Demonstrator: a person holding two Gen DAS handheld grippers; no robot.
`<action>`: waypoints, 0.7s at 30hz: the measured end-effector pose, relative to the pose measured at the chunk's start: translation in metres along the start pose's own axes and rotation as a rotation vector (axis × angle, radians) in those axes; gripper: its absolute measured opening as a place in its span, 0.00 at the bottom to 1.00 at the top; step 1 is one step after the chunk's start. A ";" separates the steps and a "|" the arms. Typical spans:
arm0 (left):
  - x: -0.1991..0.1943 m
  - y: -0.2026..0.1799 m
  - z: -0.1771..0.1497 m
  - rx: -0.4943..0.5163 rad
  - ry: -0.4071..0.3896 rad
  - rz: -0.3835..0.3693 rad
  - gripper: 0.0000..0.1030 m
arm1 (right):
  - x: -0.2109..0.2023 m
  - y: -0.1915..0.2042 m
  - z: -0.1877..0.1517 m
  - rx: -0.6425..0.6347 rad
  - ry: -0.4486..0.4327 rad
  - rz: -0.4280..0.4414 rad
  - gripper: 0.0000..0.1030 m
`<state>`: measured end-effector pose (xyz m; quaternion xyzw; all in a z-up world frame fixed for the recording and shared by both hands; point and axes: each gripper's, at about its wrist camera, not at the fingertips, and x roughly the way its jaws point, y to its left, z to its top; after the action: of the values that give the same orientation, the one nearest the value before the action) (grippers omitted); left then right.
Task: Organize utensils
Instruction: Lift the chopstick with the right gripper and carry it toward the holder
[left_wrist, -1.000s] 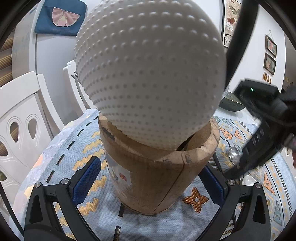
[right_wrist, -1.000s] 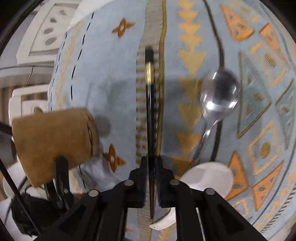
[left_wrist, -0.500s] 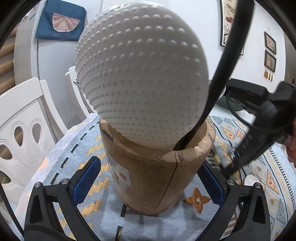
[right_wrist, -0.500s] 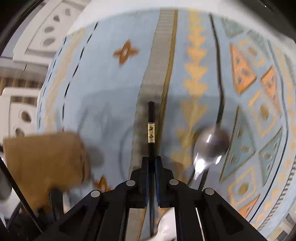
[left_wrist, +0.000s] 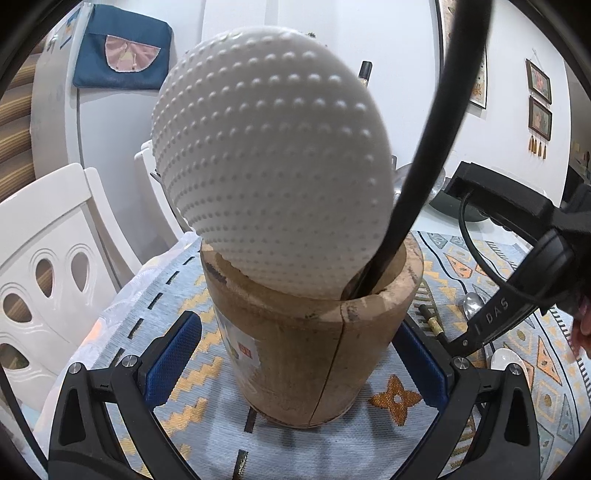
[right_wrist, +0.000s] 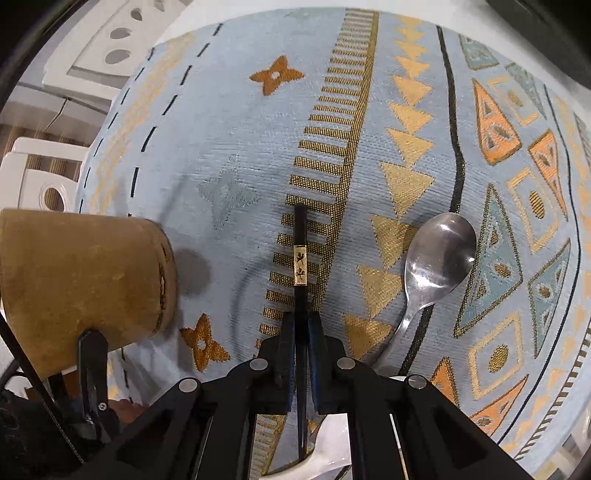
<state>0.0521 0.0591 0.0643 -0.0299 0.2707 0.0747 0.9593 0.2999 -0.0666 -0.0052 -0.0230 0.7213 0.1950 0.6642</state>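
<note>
A wooden utensil holder (left_wrist: 306, 354) stands on the patterned cloth between my left gripper's (left_wrist: 297, 332) blue pads (left_wrist: 173, 354). Cloth shows between the left pad and the holder's wall, so the jaws are open. In the holder stand a white dotted ladle (left_wrist: 269, 162), a black handle (left_wrist: 424, 166) and a black stick tip (left_wrist: 365, 72). My right gripper (right_wrist: 301, 321) points steeply down, shut on a black chopstick (right_wrist: 300, 236) with a gold band. The chopstick's far end is low over the cloth. The holder (right_wrist: 85, 280) lies left of that gripper.
A steel spoon (right_wrist: 439, 251) lies on the cloth right of the chopstick, and a white spoon (right_wrist: 332, 439) lies under the right gripper. White chairs (left_wrist: 48, 280) stand beyond the table's left edge. A dark bowl (left_wrist: 454, 206) sits behind the holder. A hand (left_wrist: 581, 328) shows at far right.
The right gripper's jaws have closed onto the black chopstick and it has shifted sideways over the cloth, so the steel spoon sits farther right. The left gripper stays around the holder.
</note>
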 end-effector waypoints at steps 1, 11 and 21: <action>0.000 -0.001 0.000 0.001 -0.001 0.002 1.00 | -0.001 0.002 -0.003 -0.001 -0.012 -0.007 0.05; -0.003 -0.003 0.001 0.011 -0.006 0.010 1.00 | -0.022 -0.006 -0.046 0.030 -0.152 0.177 0.06; -0.006 -0.002 0.000 0.022 -0.025 0.023 1.00 | -0.085 0.026 -0.085 -0.160 -0.350 0.238 0.06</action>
<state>0.0478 0.0569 0.0674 -0.0151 0.2596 0.0830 0.9620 0.2218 -0.0886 0.0869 0.0437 0.5749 0.3297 0.7476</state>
